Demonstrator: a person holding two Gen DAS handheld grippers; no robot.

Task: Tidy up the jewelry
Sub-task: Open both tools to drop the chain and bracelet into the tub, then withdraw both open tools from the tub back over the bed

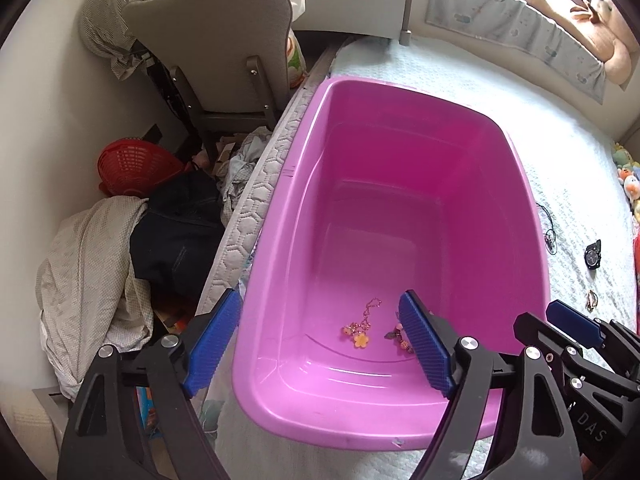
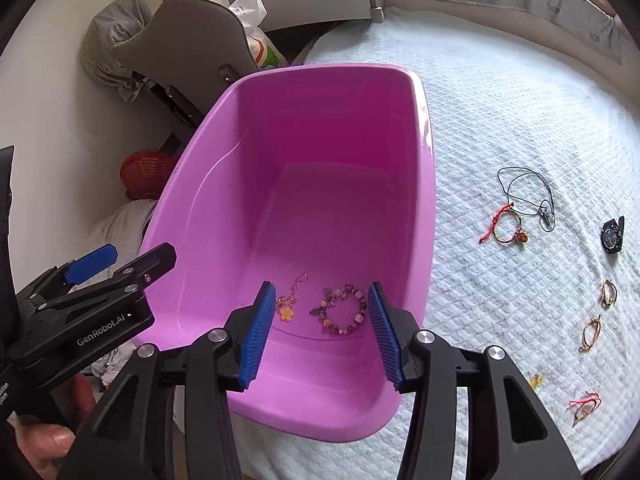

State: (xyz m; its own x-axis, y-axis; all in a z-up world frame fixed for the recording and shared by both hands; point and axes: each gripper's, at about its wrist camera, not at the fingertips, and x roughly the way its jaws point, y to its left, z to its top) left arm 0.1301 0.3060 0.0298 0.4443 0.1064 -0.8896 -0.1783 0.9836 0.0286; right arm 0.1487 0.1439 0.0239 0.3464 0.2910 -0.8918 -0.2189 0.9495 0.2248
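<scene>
A white quilted bed (image 2: 500, 120) carries a pink tub (image 2: 428, 184) at its edge. Inside the tub, near its front wall, lie a flower charm chain (image 2: 289, 300) and a beaded bracelet (image 2: 343, 310), just apart. Outside the tub on the bed: a cord necklace (image 2: 528, 196), a red-string bracelet (image 2: 506, 229), a watch (image 2: 613, 236). Left claw (image 1: 320, 344) gapes wide, empty; right claw (image 2: 325, 332) stands open above the bracelet, holding nothing
</scene>
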